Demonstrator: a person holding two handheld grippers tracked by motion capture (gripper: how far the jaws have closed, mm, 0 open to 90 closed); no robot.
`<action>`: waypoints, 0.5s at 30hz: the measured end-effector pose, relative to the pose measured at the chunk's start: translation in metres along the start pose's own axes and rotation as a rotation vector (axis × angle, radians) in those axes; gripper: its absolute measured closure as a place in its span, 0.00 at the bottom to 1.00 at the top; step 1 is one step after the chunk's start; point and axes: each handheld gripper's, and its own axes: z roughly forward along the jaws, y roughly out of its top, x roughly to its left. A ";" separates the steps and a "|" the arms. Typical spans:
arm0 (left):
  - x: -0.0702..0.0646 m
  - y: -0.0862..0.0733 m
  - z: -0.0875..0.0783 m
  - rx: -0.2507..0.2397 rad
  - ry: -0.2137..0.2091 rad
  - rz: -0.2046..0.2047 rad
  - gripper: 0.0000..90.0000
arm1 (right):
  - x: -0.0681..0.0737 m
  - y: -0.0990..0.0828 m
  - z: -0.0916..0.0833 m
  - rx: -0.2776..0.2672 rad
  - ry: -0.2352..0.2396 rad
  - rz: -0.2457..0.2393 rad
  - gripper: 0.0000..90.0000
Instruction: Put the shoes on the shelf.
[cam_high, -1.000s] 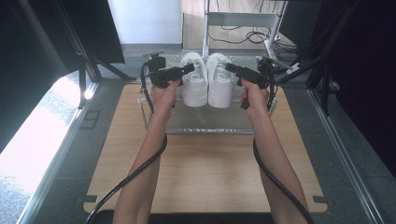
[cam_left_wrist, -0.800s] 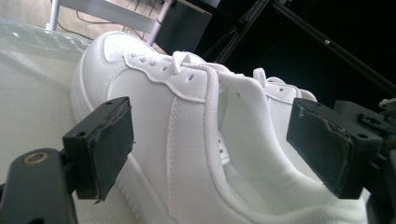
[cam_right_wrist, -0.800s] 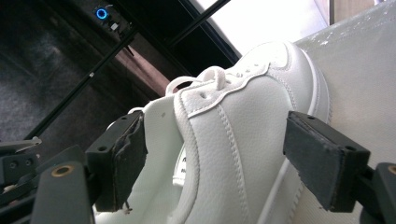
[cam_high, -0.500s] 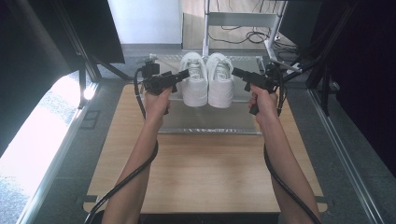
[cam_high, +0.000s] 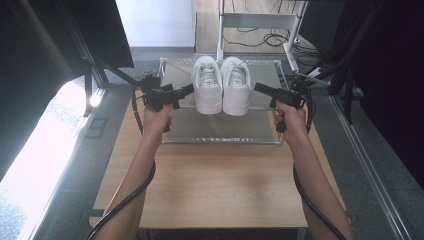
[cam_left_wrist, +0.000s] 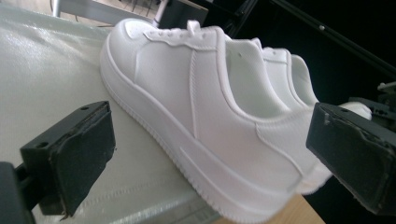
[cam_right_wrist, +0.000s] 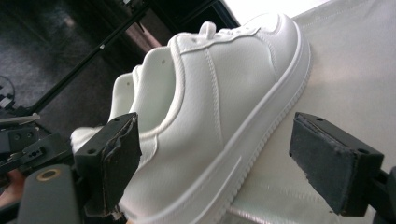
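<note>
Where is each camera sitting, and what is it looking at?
High view: up above the person's side, looking forward and down at the table; both forearms, hands, left gripper and right gripper show.
Left gripper view: rides the left gripper, looking between its open jaws at the left shoe.
Right gripper view: rides the right gripper, looking between its open jaws at the right shoe.
Both gripper views share the white shoes and grey mat.

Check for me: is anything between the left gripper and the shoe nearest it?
Nothing visible. The left gripper points at the outer side of the left shoe across open air, its jaws wide apart. The grey mat below is bare there.
</note>
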 end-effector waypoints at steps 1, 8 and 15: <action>0.000 -0.002 -0.002 -0.001 -0.001 0.003 0.01 | 0.000 -0.001 -0.002 0.003 0.001 -0.003 0.19; -0.001 -0.014 -0.020 -0.002 -0.010 0.024 0.00 | 0.001 -0.009 -0.019 0.023 0.002 -0.053 0.17; 0.002 -0.028 -0.040 0.003 -0.026 0.034 0.00 | -0.002 -0.019 -0.040 0.029 0.025 -0.069 0.17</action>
